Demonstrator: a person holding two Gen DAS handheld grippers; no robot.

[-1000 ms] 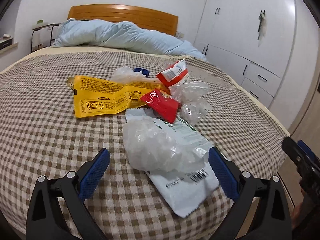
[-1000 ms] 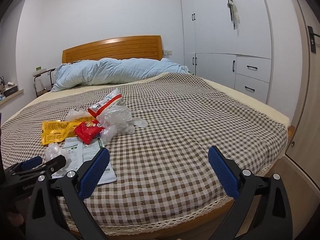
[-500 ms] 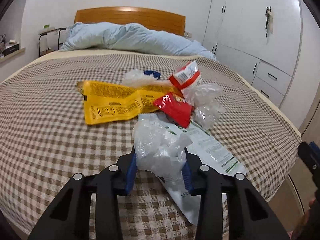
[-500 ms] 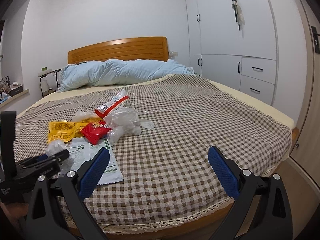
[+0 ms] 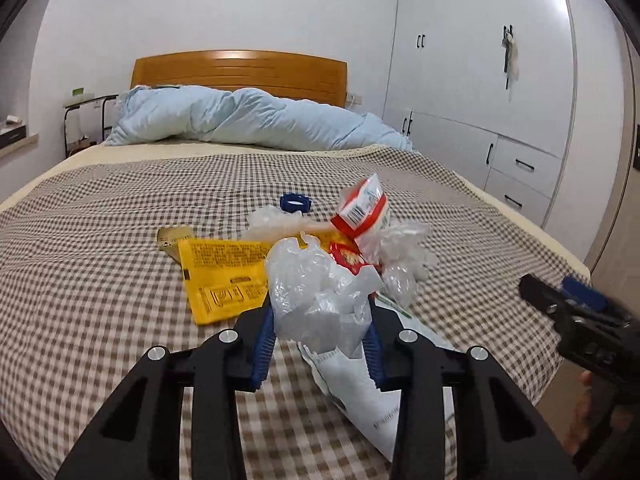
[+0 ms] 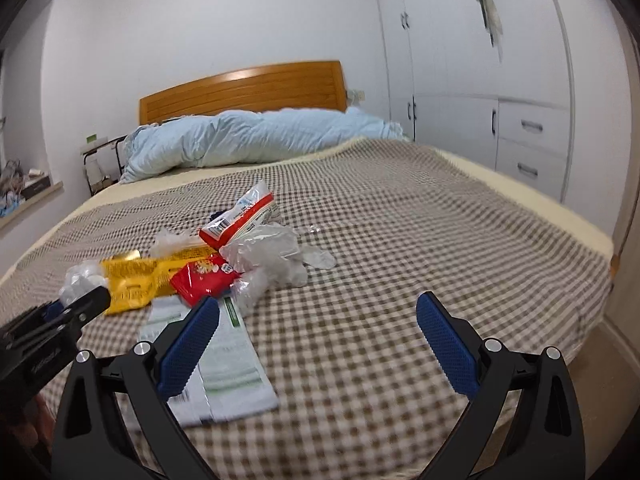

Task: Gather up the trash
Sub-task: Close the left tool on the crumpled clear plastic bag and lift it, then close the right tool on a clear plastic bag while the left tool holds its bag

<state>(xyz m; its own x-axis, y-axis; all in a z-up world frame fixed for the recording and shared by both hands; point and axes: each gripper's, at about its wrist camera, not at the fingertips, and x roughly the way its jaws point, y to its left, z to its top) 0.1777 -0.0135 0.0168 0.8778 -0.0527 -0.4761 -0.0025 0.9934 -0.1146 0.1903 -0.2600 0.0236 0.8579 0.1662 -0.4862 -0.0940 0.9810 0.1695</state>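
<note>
Crumpled clear plastic bag [image 5: 320, 292] sits pinched in the left gripper [image 5: 320, 344], its jaws lately closed, above a white pouch [image 5: 360, 392]. Yellow wrapper [image 5: 220, 272] and red packet [image 6: 204, 280] lie beside. Right gripper [image 6: 316, 344] gapes wide, holding nothing.

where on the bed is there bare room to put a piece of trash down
Bare checked cover lies right of the clear plastic, out to the wardrobe-side edge, and between the pile and the blue duvet. It is crowded around the yellow wrapper, red packet and white pouch.
</note>
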